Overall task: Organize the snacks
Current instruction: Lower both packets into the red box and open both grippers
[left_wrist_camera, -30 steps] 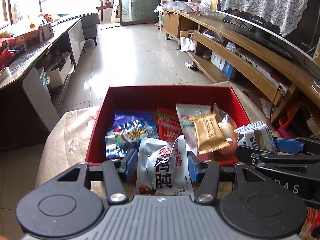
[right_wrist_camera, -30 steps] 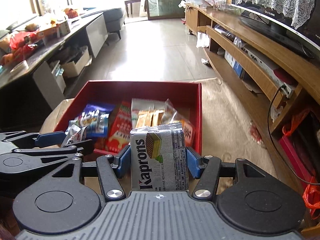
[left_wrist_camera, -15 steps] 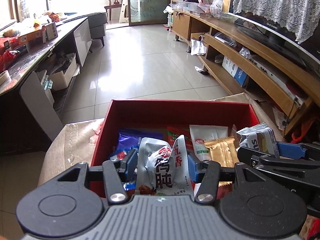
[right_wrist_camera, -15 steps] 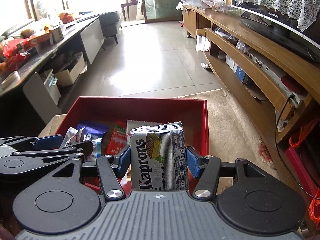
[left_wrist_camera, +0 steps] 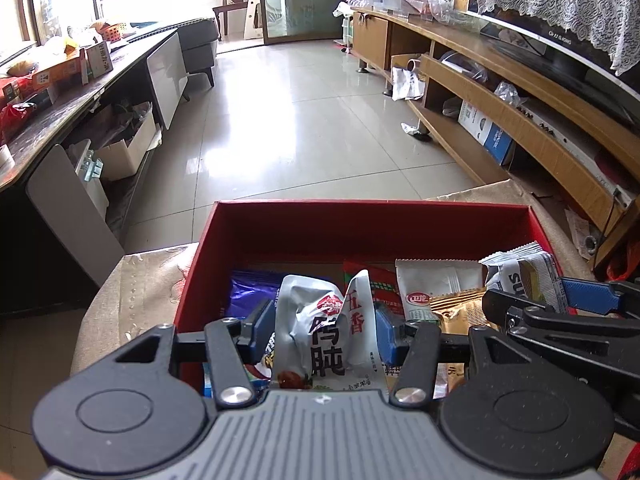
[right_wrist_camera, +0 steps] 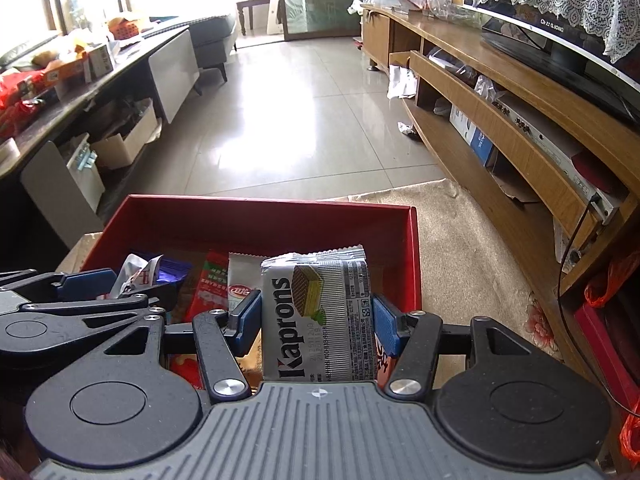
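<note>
2 grippers we hold over the red box (left_wrist_camera: 280, 236): left gripper (left_wrist_camera: 324, 328) clamps a silver pouch (left_wrist_camera: 320, 328), right gripper (right_wrist_camera: 316, 316), at 3 o'clock, clamps the Kaprons pack (right_wrist_camera: 320, 312)

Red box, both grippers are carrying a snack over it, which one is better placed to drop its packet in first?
Probably left: the left gripper holds the silver pouch over the red box middle; the right gripper's Kaprons pack sits nearer the right wall.

Daylight floods in from the far windows (left_wrist_camera: 68, 4), glaring off the floor tiles (left_wrist_camera: 256, 156); fisheye edges bend, everything sharp.
</note>
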A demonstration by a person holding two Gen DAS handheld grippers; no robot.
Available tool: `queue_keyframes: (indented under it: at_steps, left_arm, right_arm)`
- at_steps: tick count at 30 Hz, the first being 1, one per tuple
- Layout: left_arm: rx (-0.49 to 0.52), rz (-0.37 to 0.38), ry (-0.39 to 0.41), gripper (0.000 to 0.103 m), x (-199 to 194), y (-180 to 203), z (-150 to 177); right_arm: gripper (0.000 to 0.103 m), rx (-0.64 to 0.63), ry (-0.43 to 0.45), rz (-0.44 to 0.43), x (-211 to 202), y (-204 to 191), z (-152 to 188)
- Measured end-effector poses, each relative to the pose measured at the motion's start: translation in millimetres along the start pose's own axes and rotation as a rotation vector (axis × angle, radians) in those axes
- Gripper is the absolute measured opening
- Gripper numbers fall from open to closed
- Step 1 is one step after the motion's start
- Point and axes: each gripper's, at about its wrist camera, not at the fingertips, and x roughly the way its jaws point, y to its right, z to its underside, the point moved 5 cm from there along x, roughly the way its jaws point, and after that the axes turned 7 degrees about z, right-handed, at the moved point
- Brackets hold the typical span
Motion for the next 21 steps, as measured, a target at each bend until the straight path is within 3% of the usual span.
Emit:
queue_keyframes:
  at_steps: [21]
  left_arm:
    - [-0.015,-0.014,-0.023,0.048,11,-2,0]
  right_arm:
    - [0.069,-0.027,0.020,0.033,13,-2,-4]
